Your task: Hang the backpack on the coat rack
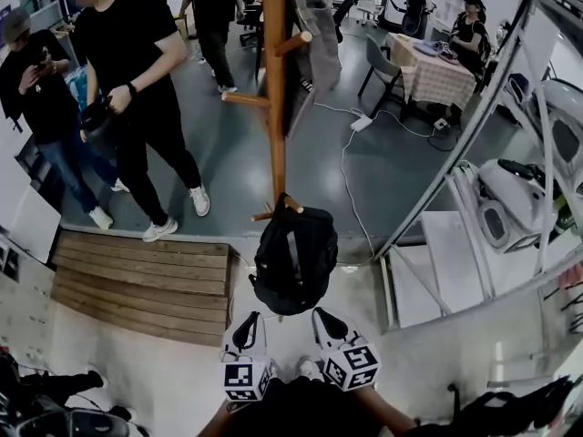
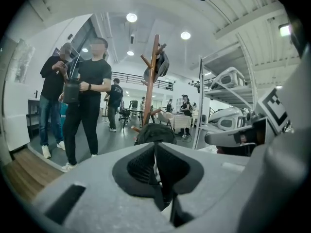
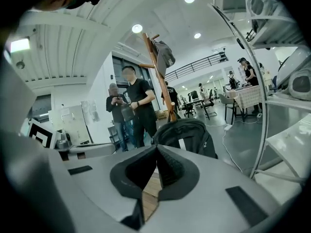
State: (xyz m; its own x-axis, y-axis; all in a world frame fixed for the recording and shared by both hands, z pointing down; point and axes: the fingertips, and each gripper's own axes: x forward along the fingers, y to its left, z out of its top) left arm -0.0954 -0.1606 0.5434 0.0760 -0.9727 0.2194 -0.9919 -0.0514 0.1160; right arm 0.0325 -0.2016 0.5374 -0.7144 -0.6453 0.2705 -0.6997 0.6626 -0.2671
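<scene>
Both tools are closed: our left tool and our right tool each have their jaws pressed together on nothing. Their cubes carry black-and-white square markers. Just ahead of them the black backpack hangs by its top from a low peg of the wooden coat rack. A wooden platform lies to our left. Beyond it we see a grey floor, a white cable, bystanders and a desk under a checked cloth.

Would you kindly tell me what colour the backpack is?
The backpack is black, clearest in the head view.
</scene>
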